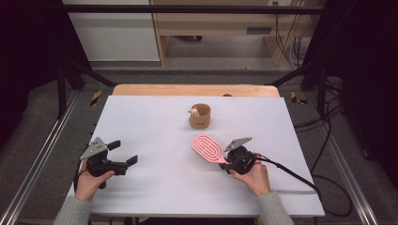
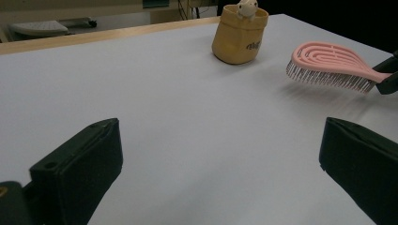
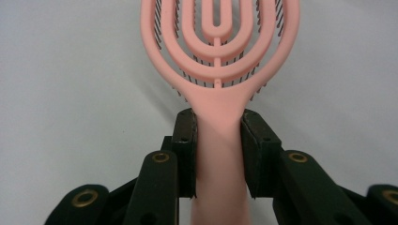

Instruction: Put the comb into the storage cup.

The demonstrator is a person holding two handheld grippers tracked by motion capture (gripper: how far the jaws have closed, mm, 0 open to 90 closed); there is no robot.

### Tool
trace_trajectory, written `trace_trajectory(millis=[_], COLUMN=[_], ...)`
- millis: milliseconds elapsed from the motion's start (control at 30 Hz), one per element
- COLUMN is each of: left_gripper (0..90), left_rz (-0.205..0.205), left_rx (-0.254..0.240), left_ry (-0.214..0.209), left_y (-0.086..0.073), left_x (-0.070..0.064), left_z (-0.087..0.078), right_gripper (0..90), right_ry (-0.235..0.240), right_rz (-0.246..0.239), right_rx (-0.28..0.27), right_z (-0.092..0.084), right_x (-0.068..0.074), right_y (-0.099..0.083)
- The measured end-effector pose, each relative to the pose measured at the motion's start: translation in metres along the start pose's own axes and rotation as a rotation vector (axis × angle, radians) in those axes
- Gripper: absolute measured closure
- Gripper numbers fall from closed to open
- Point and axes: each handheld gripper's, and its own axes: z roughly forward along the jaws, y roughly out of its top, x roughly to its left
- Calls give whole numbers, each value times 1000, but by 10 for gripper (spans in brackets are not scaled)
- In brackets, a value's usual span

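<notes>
Right gripper view: right gripper (image 3: 218, 145) is clamping the pink hairbrush (image 3: 220, 56) by its handle, bristles facing down. Left gripper (image 1: 123, 153) is gaping wide, well apart from the tan pouch (image 1: 200, 117); the brush is hovering just in front of that pouch.

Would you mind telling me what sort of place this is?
Probably a lab recording bench: a white-topped table framed by metal rails, loose cables on the floor, and a handheld right gripper holding a pink brush.

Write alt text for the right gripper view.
The right gripper clamps the handle of a pink vented hairbrush between its two black jaws, back side up, bristles facing down. The brush head extends away over a plain white table.
</notes>
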Motion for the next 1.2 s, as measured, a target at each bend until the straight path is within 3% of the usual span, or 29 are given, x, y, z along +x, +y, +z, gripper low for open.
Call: trace_trajectory(millis=[1200], left_gripper=[0], left_rz=[-7], left_rx=[-16], left_ry=[7], left_y=[6], left_x=[-14], left_z=[7], right_gripper=[694], right_ry=[9], right_rz=[-5], right_rx=[-154], right_z=[-10], right_x=[3], right_y=[1])
